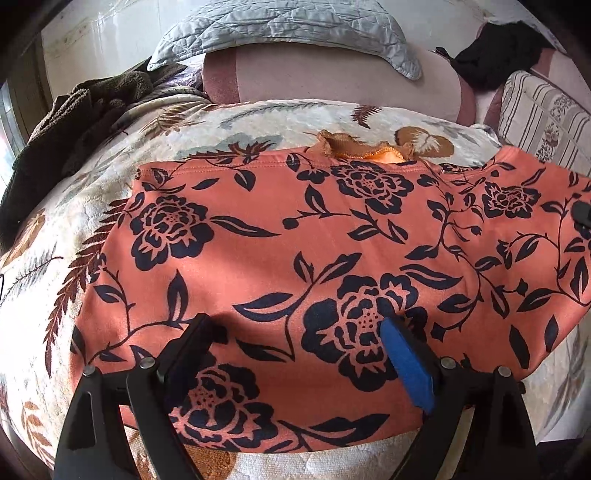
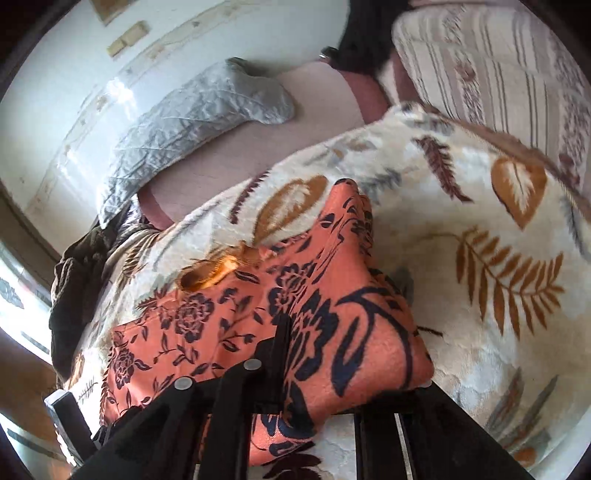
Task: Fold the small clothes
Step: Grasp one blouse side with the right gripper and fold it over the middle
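Note:
An orange garment with dark floral print (image 1: pixel 295 240) lies spread on a cream leaf-patterned blanket (image 1: pixel 258 114). My left gripper (image 1: pixel 295 332) is open just above the garment's near part, its blue-padded finger (image 1: pixel 406 362) to the right of the gap. In the right wrist view the same garment (image 2: pixel 229 317) has its right end lifted and bunched. My right gripper (image 2: pixel 325 354) is shut on that raised fold (image 2: pixel 354 332), which drapes over the fingers. An orange lining shows at the far edge (image 2: pixel 218 269).
A grey quilted pillow (image 1: pixel 280 26) and a pink bolster (image 1: pixel 332 77) lie at the far side. Dark clothes are heaped at the left (image 1: pixel 74 122) and far right (image 1: pixel 498 51). A striped cushion (image 1: pixel 546 118) sits at the right.

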A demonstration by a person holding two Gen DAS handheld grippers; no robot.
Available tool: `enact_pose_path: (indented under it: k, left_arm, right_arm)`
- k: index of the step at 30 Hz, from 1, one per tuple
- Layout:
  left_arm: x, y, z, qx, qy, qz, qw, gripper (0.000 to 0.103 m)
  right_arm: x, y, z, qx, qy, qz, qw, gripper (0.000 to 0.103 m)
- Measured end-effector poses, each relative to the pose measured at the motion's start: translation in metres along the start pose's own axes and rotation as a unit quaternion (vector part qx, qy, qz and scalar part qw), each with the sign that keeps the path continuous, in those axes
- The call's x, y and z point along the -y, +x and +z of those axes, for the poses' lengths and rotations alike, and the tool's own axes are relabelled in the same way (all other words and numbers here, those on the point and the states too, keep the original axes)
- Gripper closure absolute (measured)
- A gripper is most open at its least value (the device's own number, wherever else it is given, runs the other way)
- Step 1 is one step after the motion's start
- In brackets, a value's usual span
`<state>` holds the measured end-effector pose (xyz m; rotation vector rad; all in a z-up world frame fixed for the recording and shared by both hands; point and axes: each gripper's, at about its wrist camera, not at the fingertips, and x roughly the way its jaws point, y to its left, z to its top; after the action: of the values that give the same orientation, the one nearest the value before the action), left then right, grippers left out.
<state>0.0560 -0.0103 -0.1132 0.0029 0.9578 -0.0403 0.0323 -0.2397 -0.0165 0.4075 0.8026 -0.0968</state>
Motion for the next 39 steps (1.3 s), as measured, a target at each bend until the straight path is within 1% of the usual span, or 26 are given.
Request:
enact_pose_path:
  k: [3,5,6,8,10,11,12,13,14,15,17,21,23,24,25,26,27,29,30,31,32,34,36,37,38,39]
  left_arm:
    - [-0.019,-0.008,0.004,0.004,-0.033,-0.014,0.9994,0.01]
    - [-0.042,-0.016,0.009,0.014,-0.069,-0.022,0.9973,0.01]
    - [-0.057,-0.022,0.011,0.026,-0.095,-0.028,0.9948,0.01]
    - [-0.092,-0.035,0.016,0.049,-0.154,-0.044,0.9858,0.01]
    - [-0.124,-0.043,0.017,0.064,-0.204,-0.085,0.9732,0.01]
    - [-0.135,-0.043,0.018,0.065,-0.22,-0.106,0.9675,0.011]
    - [-0.141,-0.042,0.019,0.062,-0.228,-0.121,0.964,0.011]
    - [-0.143,-0.037,0.02,0.054,-0.229,-0.137,0.9622,0.011]
    - [-0.141,-0.033,0.022,0.044,-0.223,-0.15,0.9622,0.011]
    - [-0.135,-0.029,0.025,0.036,-0.216,-0.163,0.962,0.011]
    - [-0.123,-0.023,0.032,0.023,-0.207,-0.197,0.9579,0.011]
    - [-0.085,-0.002,0.058,-0.017,-0.182,-0.224,0.9574,0.012]
    - [-0.066,0.017,0.074,-0.044,-0.171,-0.226,0.9581,0.012]
    - [-0.058,0.027,0.082,-0.062,-0.167,-0.222,0.9587,0.015]
    - [-0.052,0.035,0.087,-0.075,-0.166,-0.212,0.9602,0.027]
    - [-0.045,0.041,0.092,-0.084,-0.155,-0.208,0.9622,0.038]
    - [-0.038,0.047,0.096,-0.095,-0.137,-0.208,0.9638,0.043]
    - [-0.029,0.059,0.104,-0.116,-0.114,-0.221,0.9615,0.081]
    - [-0.029,0.062,0.107,-0.121,-0.11,-0.225,0.9604,0.084]
    - [-0.033,0.06,0.111,-0.116,-0.107,-0.23,0.9602,0.087]
    - [-0.038,0.053,0.115,-0.105,-0.102,-0.238,0.9602,0.088]
    - [-0.049,0.026,0.122,-0.063,-0.077,-0.252,0.9625,0.088]
    - [-0.065,-0.003,0.127,-0.018,-0.041,-0.255,0.966,0.088]
    - [-0.076,-0.012,0.128,-0.002,-0.032,-0.255,0.9664,0.088]
    - [-0.089,-0.017,0.127,0.008,-0.027,-0.255,0.9666,0.088]
    - [-0.103,-0.015,0.125,0.009,-0.028,-0.254,0.9668,0.088]
  right_arm:
    - [-0.049,-0.011,-0.006,0.022,-0.063,0.016,0.998,0.09]
    - [-0.079,-0.009,-0.02,0.021,-0.094,0.031,0.995,0.09]
    - [-0.092,-0.005,-0.029,0.016,-0.111,0.038,0.993,0.09]
    - [-0.115,0.008,-0.053,0.002,-0.152,0.044,0.987,0.09]
    - [-0.13,0.032,-0.077,-0.038,-0.179,0.055,0.982,0.09]
    - [-0.136,0.046,-0.089,-0.058,-0.194,0.057,0.978,0.09]
    - [-0.14,0.058,-0.101,-0.074,-0.205,0.055,0.974,0.09]
    - [-0.141,0.068,-0.109,-0.088,-0.213,0.053,0.972,0.09]
    - [-0.14,0.074,-0.115,-0.094,-0.218,0.054,0.97,0.09]
    - [-0.14,0.074,-0.117,-0.089,-0.221,0.054,0.97,0.09]
    - [-0.137,0.068,-0.116,-0.077,-0.221,0.062,0.97,0.09]
    - [-0.13,0.056,-0.11,-0.065,-0.224,0.08,0.969,0.09]
    - [-0.13,0.048,-0.113,-0.057,-0.225,0.086,0.969,0.09]
    - [-0.13,0.047,-0.115,-0.055,-0.226,0.089,0.969,0.09]
    - [-0.13,0.046,-0.115,-0.054,-0.229,0.091,0.968,0.09]
    - [-0.13,0.045,-0.116,-0.052,-0.233,0.092,0.967,0.09]
    - [-0.13,0.044,-0.118,-0.05,-0.238,0.093,0.966,0.09]
    - [-0.128,0.04,-0.12,-0.049,-0.244,0.097,0.964,0.09]
    - [-0.13,0.039,-0.122,-0.047,-0.25,0.098,0.962,0.09]
    - [-0.134,0.038,-0.122,-0.046,-0.257,0.098,0.96,0.09]
    - [-0.138,0.036,-0.121,-0.044,-0.262,0.1,0.959,0.09]
    - [-0.149,0.023,-0.117,-0.03,-0.273,0.106,0.956,0.091]
    - [-0.167,0.009,-0.113,-0.016,-0.279,0.121,0.953,0.091]
    - [-0.178,0.004,-0.114,-0.011,-0.284,0.129,0.95,0.091]
    - [-0.19,-0.001,-0.116,-0.006,-0.292,0.134,0.947,0.091]
    - [-0.202,-0.002,-0.121,-0.002,-0.304,0.136,0.943,0.091]
